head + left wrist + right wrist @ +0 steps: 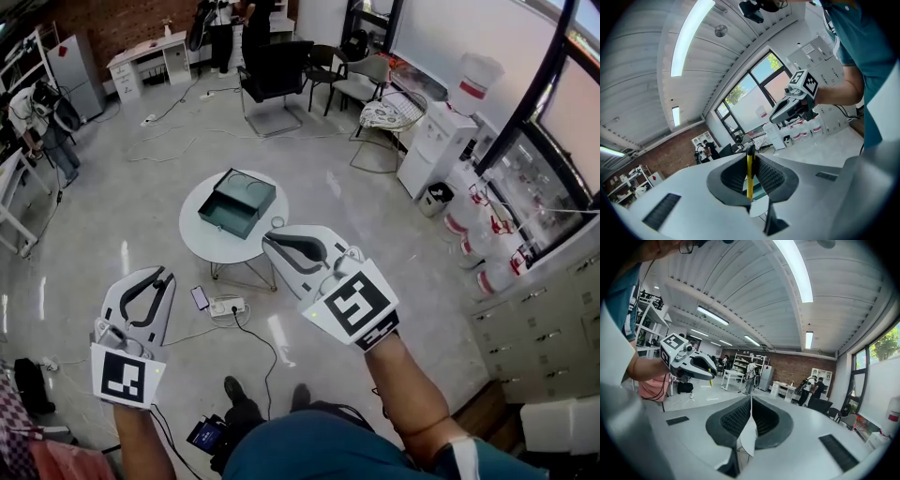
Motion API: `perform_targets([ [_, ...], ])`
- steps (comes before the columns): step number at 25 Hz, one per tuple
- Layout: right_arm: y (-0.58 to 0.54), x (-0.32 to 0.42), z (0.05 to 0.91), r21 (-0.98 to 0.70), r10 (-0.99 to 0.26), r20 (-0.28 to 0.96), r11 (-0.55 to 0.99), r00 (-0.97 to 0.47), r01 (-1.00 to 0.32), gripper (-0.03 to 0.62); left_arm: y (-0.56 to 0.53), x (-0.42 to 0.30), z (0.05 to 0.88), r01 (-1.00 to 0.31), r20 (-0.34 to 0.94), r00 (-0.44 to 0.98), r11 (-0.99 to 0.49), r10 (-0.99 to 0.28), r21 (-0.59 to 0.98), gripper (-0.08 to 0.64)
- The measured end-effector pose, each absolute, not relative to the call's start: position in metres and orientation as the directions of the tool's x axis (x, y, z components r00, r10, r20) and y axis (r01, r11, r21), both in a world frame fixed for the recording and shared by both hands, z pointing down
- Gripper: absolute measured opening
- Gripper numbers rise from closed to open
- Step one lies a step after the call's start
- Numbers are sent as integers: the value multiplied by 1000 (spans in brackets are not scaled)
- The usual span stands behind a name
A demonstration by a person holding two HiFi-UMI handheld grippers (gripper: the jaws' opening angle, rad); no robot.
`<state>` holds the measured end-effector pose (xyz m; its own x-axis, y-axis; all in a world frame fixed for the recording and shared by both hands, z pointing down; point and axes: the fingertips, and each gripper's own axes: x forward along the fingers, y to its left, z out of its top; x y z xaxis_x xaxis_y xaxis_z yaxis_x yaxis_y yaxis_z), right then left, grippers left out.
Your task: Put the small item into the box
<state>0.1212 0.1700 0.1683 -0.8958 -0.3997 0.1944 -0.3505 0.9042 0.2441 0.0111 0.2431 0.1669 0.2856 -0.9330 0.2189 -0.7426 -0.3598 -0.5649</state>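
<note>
A dark green box (234, 202) with its drawer pulled out stands on a round white table (202, 246) ahead of me. A small round object (277, 222) lies near the table's right edge. My left gripper (159, 276) is held low at the left, short of the table. In the left gripper view its jaws (750, 151) are shut on a thin yellow stick (749, 174). My right gripper (272, 242) hovers over the table's near right edge. In the right gripper view its pads (751, 400) meet with nothing between them. The left gripper (712, 373) shows there too.
A power strip (226, 307) and a phone (200, 297) lie on the floor before the table, with cables trailing. Chairs (274, 73) stand behind it. Water bottles (469, 230) and cabinets (548, 323) line the right wall. People stand at the back.
</note>
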Motion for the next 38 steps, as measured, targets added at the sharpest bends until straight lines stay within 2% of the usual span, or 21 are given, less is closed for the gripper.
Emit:
perform_targets([
  [13,99,83,164,268,-578,243,812,-779,-519,40,136,-38,165,-676,203,493,-520,-846,-522,63],
  [21,58,48,169,264,-651,254,758,-715,-596,40,84,-82,169,-634,204,566,-580,-799,-512,63],
  [38,30,-68,156,315,-705,273,709,-655,-631,40,44,-201,162,-623,142,631,-607,-763,-493,63],
])
